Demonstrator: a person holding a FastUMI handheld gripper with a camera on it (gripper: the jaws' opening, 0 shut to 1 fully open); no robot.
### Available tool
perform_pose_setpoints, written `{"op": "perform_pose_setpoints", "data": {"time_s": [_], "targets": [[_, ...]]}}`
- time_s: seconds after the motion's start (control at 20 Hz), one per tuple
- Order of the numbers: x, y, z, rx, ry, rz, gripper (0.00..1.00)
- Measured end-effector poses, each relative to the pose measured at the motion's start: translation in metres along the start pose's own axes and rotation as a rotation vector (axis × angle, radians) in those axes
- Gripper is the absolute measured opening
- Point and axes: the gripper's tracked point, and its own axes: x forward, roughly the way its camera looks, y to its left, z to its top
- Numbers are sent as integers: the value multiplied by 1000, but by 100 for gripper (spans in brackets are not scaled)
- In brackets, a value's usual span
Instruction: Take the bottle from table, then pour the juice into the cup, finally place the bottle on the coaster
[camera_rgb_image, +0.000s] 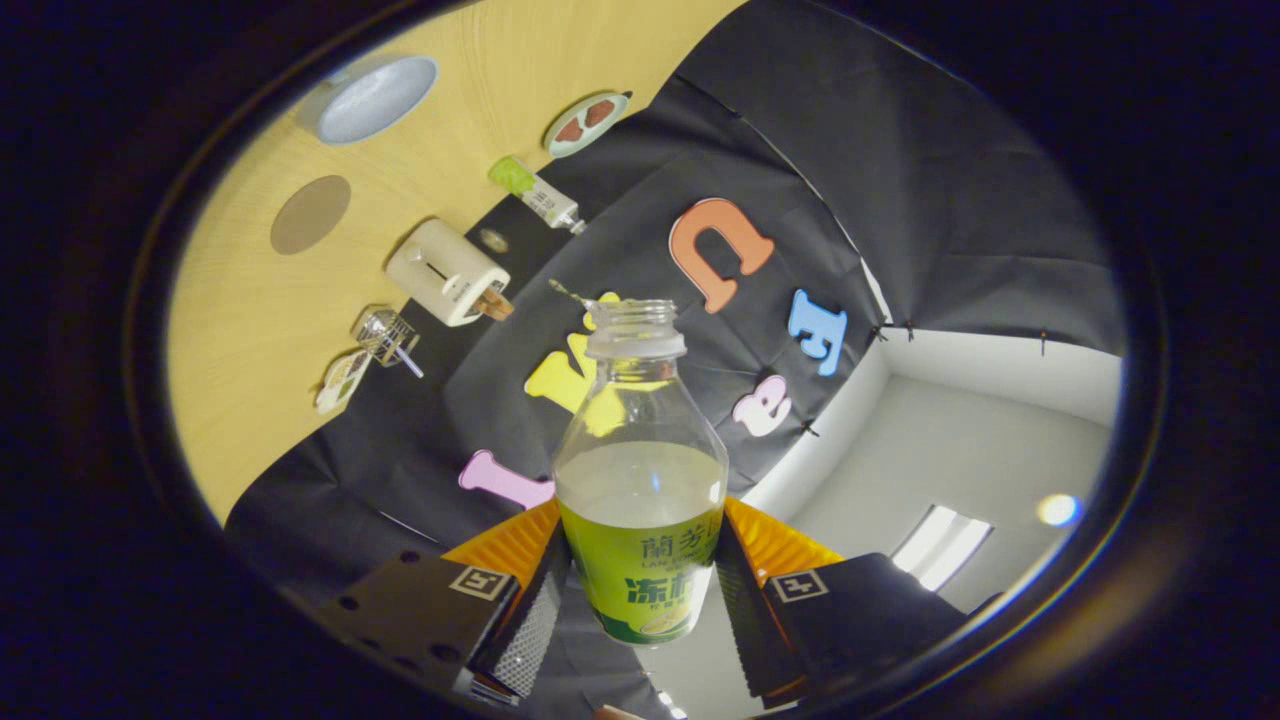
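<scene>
Bottle (640, 470) sits clamped between the two fingers of the gripper (640, 585), both of which press on its labelled lower body from either side. It is a clear plastic one with a green label, its cap off and the threaded mouth open, and pale juice fills it to about the shoulder. The camera is rolled well over, so the tabletop (250, 330) stands tilted off to one side, well apart from the bottle; the bottle looks to be held up in the air and not resting on anything.

As a load it should be moderately heavy for its size, with the liquid free to slosh whenever the wrist turns. The thin wall will likely give a little under pressure, and the smooth label may let it slip if the grip loosens. Holding low on the wide body, as now, seems sound: it leaves the neck free for pouring, though the weight sits above the fingers, so slow tilting is wise with the mouth open.

Beyond the bottle, on the tabletop, lie a round brown coaster (310, 214), a pale bowl-like cup (377, 98), a white box-shaped appliance (447, 272), a small tube (535, 193), a plate of food (587, 123) and a small glass item (385, 335).
</scene>
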Motion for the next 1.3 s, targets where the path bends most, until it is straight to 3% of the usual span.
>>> {"op": "perform_pose_setpoints", "data": {"time_s": [0.2,0.4,0.55,0.9,1.3], "targets": [[7,-12,-10,38,31,-5,79],[9,6,0,157,65,18,80],[9,39,18,398,96,135,80],[3,63,48,964,157,271,80],[7,98,70,1474,180,481,80]]}}
